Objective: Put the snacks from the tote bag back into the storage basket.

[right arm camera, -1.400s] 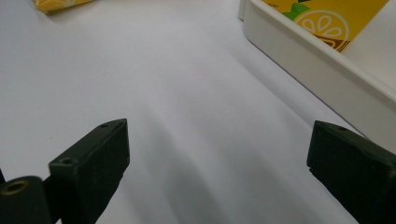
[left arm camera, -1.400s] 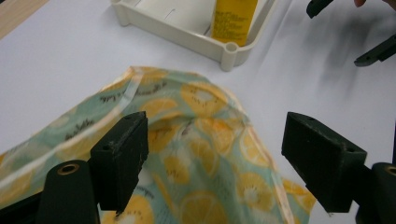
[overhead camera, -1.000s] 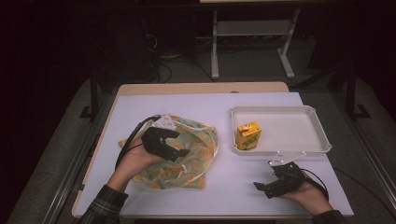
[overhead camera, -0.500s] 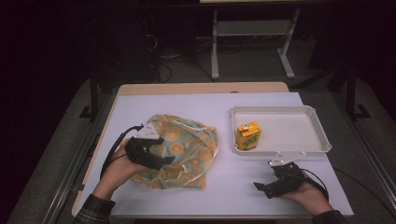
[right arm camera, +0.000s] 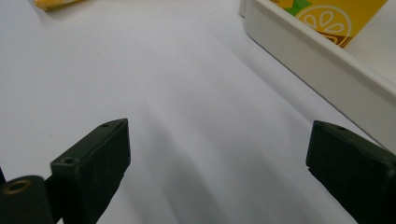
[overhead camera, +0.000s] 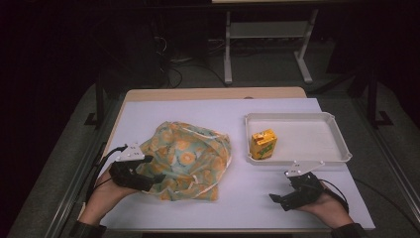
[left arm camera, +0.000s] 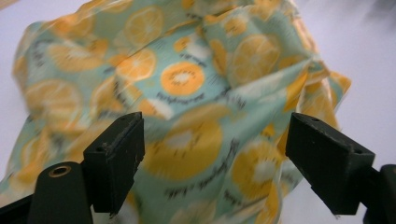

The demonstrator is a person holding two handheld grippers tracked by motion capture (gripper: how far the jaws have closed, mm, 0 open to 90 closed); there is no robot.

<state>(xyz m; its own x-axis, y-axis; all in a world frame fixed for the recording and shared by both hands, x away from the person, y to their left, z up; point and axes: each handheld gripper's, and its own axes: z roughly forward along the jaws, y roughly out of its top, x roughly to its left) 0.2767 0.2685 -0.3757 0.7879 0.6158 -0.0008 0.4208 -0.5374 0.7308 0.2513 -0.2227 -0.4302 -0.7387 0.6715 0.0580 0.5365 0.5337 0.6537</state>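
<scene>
Cloth bag (overhead camera: 190,158) with the orange-slice print lies crumpled left of centre on the table (overhead camera: 208,106), beside the tray (overhead camera: 317,156) (a yellow carton (overhead camera: 262,144) stands inside). Left gripper (overhead camera: 157,178), jaws wide, has slid back to the bag's near-left edge. Right gripper (overhead camera: 273,198) rests unmoved, jaws wide, over bare table.

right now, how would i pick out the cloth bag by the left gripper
Start at the white table. On its left half, left of the white tray, lies a crumpled cloth bag, with the left gripper at its near-left edge. Its teal fabric printed with orange slices sets it apart.
</scene>
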